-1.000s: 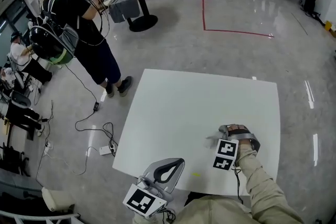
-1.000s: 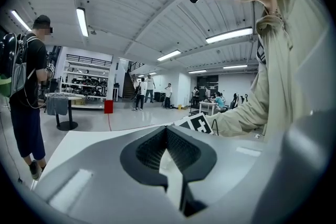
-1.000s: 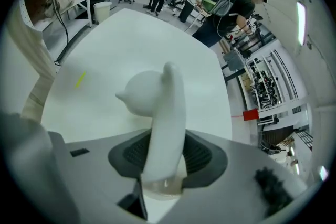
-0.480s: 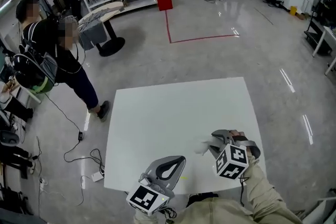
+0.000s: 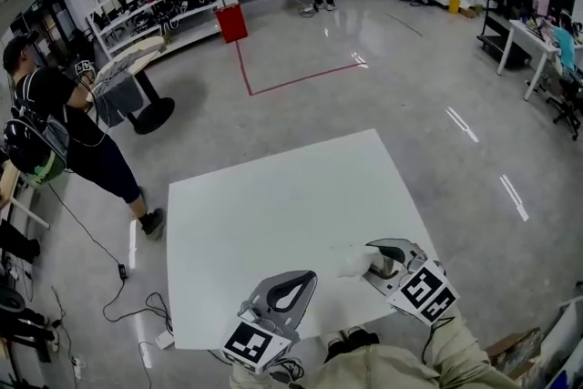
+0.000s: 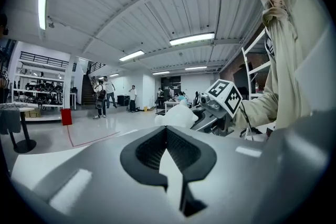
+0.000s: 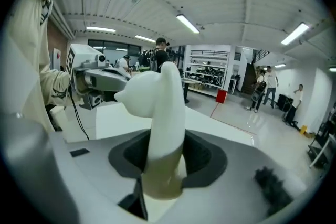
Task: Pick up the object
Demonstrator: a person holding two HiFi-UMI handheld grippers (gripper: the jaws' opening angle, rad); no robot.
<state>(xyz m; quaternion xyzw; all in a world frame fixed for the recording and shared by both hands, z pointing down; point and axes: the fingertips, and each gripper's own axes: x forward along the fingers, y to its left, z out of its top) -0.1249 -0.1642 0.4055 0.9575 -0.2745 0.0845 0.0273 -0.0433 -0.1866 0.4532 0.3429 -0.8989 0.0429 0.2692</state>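
In the right gripper view a smooth white object (image 7: pixel 157 97) with a rounded bump on its left side stands up between the pads, and my right gripper (image 7: pixel 165 152) is shut on its lower part. In the head view this gripper (image 5: pixel 372 261) holds the white object (image 5: pixel 353 262) over the near right part of the white table (image 5: pixel 273 205). My left gripper (image 5: pixel 310 280) hangs at the table's near edge, its tips together and nothing in it. Across the table, the left gripper view (image 6: pixel 167 141) shows the held object (image 6: pixel 176 115).
A person with a backpack (image 5: pixel 64 132) stands on the floor left of the table. Cables (image 5: pixel 118 287) lie on the floor by the table's left edge. A round table (image 5: pixel 127 68) and a red bin (image 5: pixel 230 21) stand farther back. A cardboard box (image 5: pixel 515 351) sits at lower right.
The head view has swung, so the table and room have shifted in the picture. The right gripper keeps its hold on the white object and now sits lower right. The left gripper has barely moved.
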